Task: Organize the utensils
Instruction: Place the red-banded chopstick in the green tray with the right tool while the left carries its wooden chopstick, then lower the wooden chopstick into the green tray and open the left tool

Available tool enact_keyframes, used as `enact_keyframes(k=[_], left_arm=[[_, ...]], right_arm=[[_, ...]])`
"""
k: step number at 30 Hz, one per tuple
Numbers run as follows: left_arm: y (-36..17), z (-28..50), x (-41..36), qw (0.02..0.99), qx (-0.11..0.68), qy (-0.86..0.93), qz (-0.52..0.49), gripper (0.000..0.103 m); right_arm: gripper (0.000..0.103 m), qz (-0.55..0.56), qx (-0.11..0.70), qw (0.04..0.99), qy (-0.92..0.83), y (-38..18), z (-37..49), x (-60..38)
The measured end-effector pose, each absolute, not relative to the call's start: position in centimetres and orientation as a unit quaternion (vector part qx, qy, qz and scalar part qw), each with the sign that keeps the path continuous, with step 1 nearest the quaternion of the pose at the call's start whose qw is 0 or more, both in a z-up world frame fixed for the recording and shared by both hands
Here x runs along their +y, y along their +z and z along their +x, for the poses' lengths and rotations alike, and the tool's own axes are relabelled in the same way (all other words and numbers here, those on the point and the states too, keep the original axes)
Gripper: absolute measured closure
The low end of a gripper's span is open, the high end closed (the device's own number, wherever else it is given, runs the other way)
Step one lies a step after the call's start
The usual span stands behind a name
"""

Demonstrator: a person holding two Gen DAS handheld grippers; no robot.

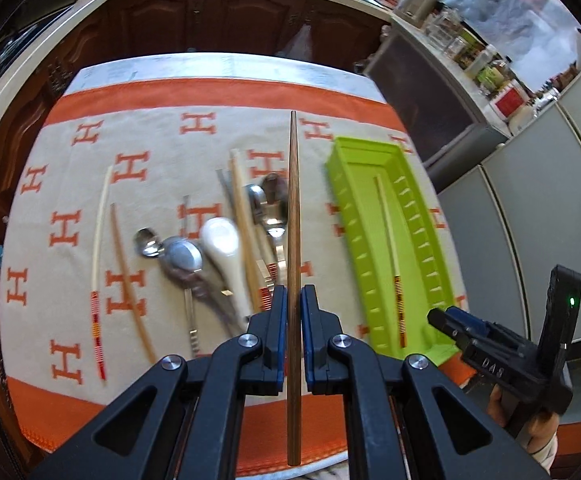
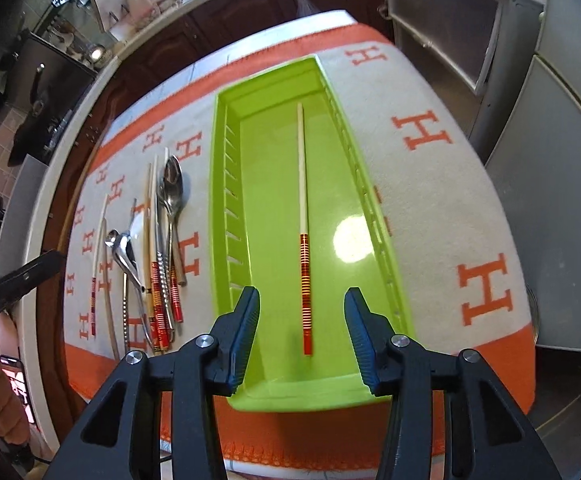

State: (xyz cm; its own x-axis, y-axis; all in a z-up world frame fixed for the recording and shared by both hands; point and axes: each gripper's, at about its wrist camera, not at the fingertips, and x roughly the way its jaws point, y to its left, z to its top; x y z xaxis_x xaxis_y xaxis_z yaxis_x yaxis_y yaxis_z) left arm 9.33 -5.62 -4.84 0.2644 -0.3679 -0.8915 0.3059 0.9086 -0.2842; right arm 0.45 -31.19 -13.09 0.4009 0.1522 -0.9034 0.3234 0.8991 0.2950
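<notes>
The jaws of the left gripper [image 1: 293, 300] are clenched on a dark wooden chopstick [image 1: 293, 208], which runs straight out between the pads with its thin tip pointing away, held clear above the cloth. The right gripper [image 2: 302, 334] stands with its jaws apart and nothing between the pads; below it a white chopstick with an orange-striped end [image 2: 304, 232] lies lengthwise on the floor of the green plastic tray [image 2: 220, 184], touching neither wall.

So the step in hand looks like the carry: one chopstick is in the tray, and the wooden one is on its way from the pile to the tray, which lies to the right of the pile. The rest waits on the orange-and-cream H-patterned cloth [image 2: 442, 184]: metal spoons [image 2: 172, 188], a white ceramic spoon [image 1: 222, 240] and several more chopsticks (some overlapping, so a count is unsure).

The next move calls for bringing the wooden chopstick over the tray, lining it up with the tray's long axis beside the striped one, lowering it near the floor, and only then letting go. The right gripper hangs over the tray, so the left needs room to come in.
</notes>
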Motion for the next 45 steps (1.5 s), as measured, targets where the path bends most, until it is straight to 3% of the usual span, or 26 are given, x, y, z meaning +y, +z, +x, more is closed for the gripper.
enact_keyframes(k=[7,16,18,20,25,28,37,45], left_arm=[[-5.2,9.7,-12.8,0.776,0.578,-0.251,-0.016,0.098],[-10.8,11.0,-18.7,0.741,0.627,-0.242,0.001,0.098],[-11.9,10.8,-19.2,0.731,0.638,-0.243,0.002,0.093],[-12.4,10.5,-19.4,0.730,0.641,-0.240,0.008,0.080],[-11.5,9.0,-19.0,0.738,0.624,-0.255,0.028,0.074],[-10.0,7.9,-17.7,0.764,0.597,-0.239,0.051,0.036],[-7.1,6.0,-12.7,0.814,0.542,-0.202,0.055,0.033],[-6.8,5.5,-8.5,0.819,0.543,-0.182,0.036,0.032]], right_arm=[[0.049,0.241,0.490,0.832,-0.095,-9.4,-3.4,-33.7],[0.048,0.266,0.459,0.834,-0.152,-8.4,-6.4,-37.8],[0.048,0.272,0.460,0.831,-0.154,-8.6,-6.7,-38.3],[0.048,0.275,0.463,0.828,-0.156,-9.0,-6.9,-38.7],[0.048,0.280,0.470,0.822,-0.156,-9.9,-6.5,-38.9],[0.048,0.278,0.474,0.821,-0.152,-10.4,-5.6,-38.5],[0.048,0.264,0.487,0.823,-0.126,-11.0,-3.9,-35.8],[0.048,0.241,0.492,0.830,-0.110,-10.4,-3.2,-33.7]])
